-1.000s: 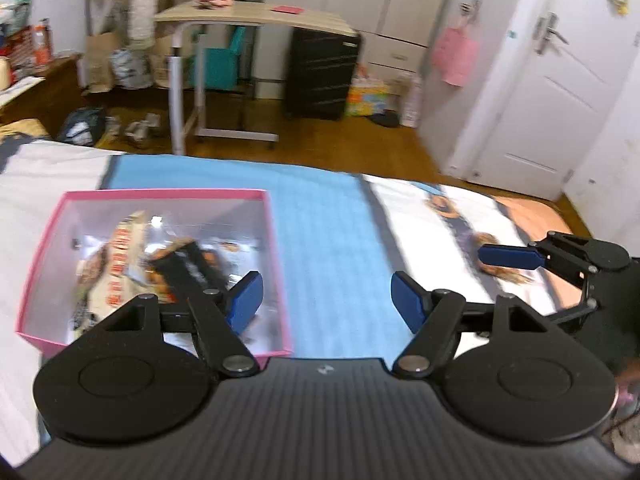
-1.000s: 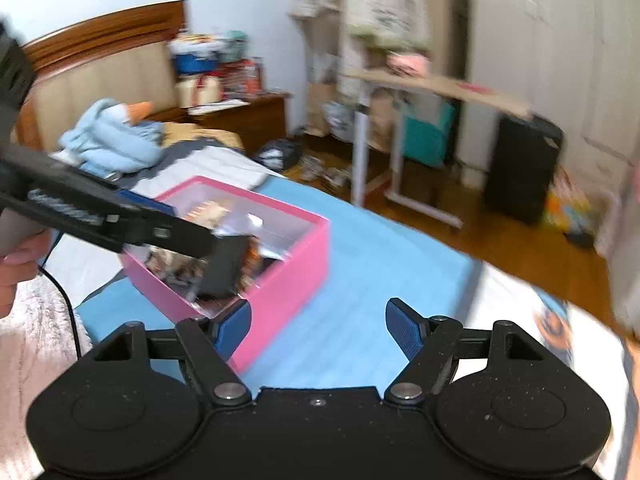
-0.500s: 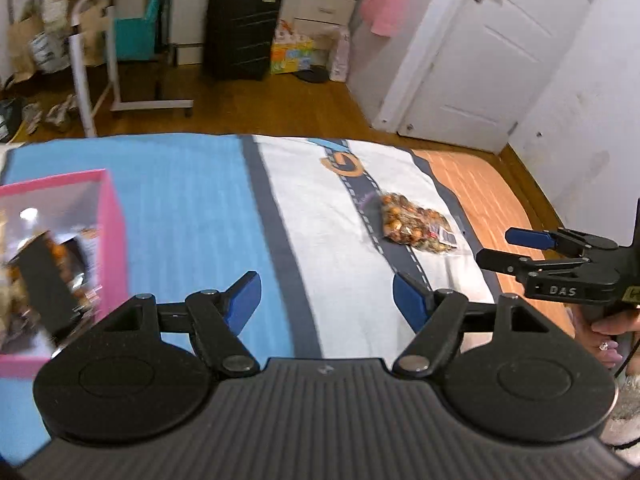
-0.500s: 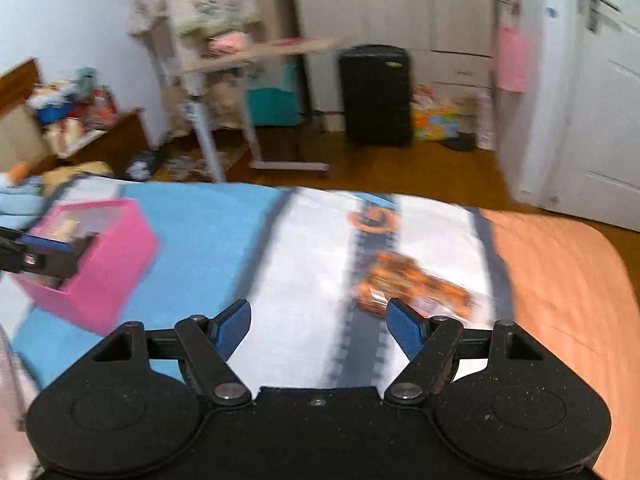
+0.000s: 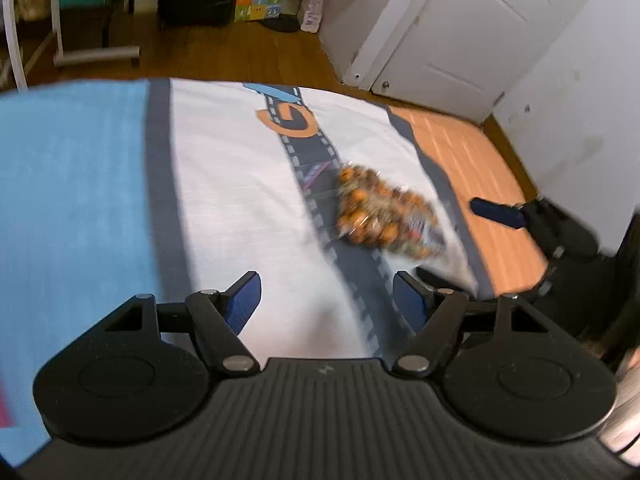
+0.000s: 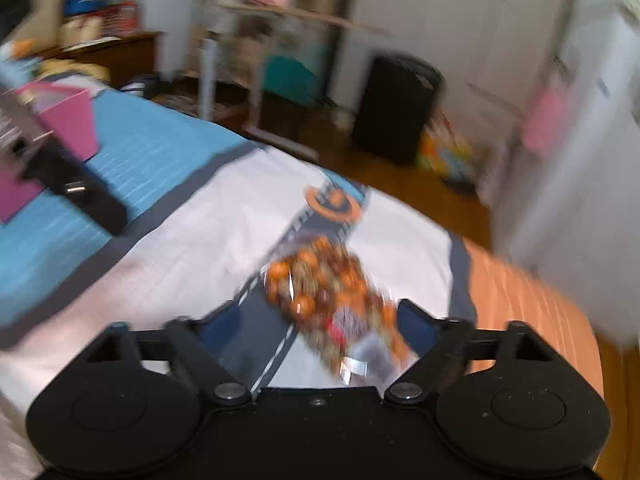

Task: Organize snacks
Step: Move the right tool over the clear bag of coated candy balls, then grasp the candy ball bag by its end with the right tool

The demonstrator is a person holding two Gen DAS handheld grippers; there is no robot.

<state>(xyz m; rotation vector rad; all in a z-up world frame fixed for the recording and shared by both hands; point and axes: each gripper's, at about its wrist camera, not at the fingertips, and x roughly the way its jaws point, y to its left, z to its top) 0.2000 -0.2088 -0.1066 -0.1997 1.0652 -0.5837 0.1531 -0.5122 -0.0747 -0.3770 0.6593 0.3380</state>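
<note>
Leftmost in the right wrist view, a pink box stands on the blue part of the bed cover, its contents too blurred to make out; a dark bar of the other tool crosses in front of it. Next, in the left wrist view, the left tongs hang over the white band of the bed cover, released, nothing between the blue pads. Further right, a clear snack bag full of orange and brown pieces lies flat on the bed, across the grey road stripe printed in the cover, ahead and to the right of the left tongs and apart from them. Seen through the right wrist camera, the same snack bag reaches down into the gap of the right tongs; those tongs have just been spreading wider, and the bag's near end sits between the pads, though blur hides whether either pad touches it, and they do not look pressed on it. At the right edge of the left wrist view, one blue fingertip of the right tongs shows over the orange band of the cover, just beside the bag. Beyond the bed lie a wooden floor, a black cabinet and a white door.
</note>
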